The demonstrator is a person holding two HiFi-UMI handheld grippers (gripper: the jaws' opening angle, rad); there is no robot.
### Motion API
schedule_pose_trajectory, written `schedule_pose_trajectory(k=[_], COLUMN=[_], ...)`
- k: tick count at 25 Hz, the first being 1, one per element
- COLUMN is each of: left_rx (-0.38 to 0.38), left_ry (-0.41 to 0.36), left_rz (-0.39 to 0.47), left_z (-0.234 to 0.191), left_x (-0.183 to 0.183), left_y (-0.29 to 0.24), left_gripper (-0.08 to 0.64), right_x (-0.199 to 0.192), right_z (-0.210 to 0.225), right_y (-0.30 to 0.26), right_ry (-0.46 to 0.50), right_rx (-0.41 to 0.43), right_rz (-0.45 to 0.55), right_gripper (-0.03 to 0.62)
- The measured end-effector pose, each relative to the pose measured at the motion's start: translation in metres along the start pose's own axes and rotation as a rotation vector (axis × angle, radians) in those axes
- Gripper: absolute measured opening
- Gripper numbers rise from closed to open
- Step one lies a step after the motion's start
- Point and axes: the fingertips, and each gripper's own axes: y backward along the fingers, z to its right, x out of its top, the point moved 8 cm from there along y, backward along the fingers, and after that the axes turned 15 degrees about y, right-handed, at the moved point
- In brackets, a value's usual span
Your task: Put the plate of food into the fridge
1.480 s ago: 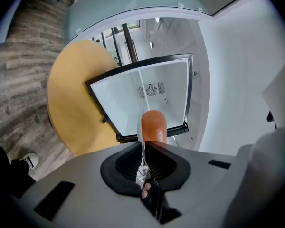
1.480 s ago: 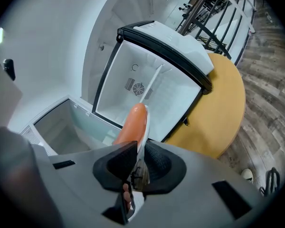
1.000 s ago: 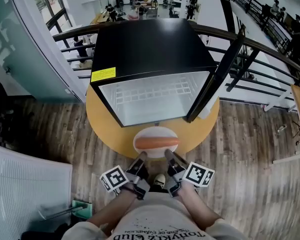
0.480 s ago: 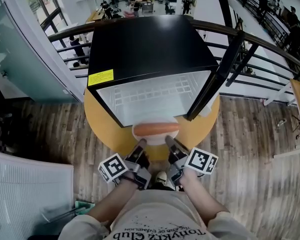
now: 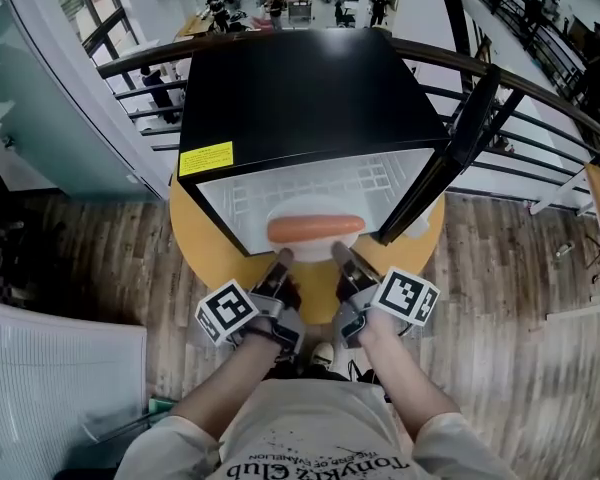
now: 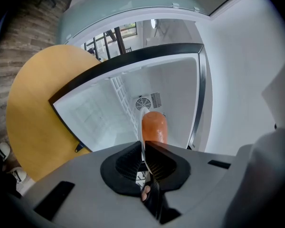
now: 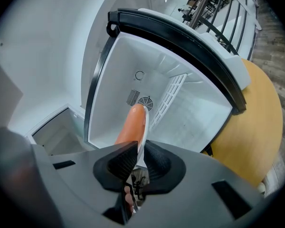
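1. At the left, a round yellow table (image 5: 202, 253) carries a black fridge (image 5: 310, 88), which has a yellow label (image 5: 206, 157) on its near left corner.
2. The left gripper (image 5: 280, 258) reaches toward the fridge. Its jaws are clamped on the near left rim of a white plate (image 5: 310, 245); the left gripper view shows the rim pinched thin between the pads.
3. The plate is held level between the two grippers at the fridge's open mouth, over the front edge of the white compartment. One long orange sausage (image 5: 315, 229) lies across it from left to right.
4. The right gripper (image 5: 337, 252) is pinched on the near right rim, and its jaws have just been closing a little tighter on it.
5. To the right, the fridge door (image 5: 450, 158) stands swung open.
6. Deep inside, a round fan vent (image 6: 142, 103) sits in the back wall.
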Motion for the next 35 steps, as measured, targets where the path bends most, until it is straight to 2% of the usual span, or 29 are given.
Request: schedule_pose_trajectory(k=[15, 35], left_rx=[0.008, 0.049], left_ry=[0.036, 0.076], left_rz=[0.061, 0.137], left_z=[0.007, -0.001], left_x=[0.025, 0.049], left_y=[-0.042, -0.085], left_gripper=[0.038, 0.038], right_x=[0.029, 0.05], right_z=[0.015, 0.04], right_y=[-0.044, -0.089], right_ry=[-0.005, 0.005], right_rx=[-0.014, -0.062], right_rz=[0.005, -0.009], right_gripper=[0.06, 0.061])
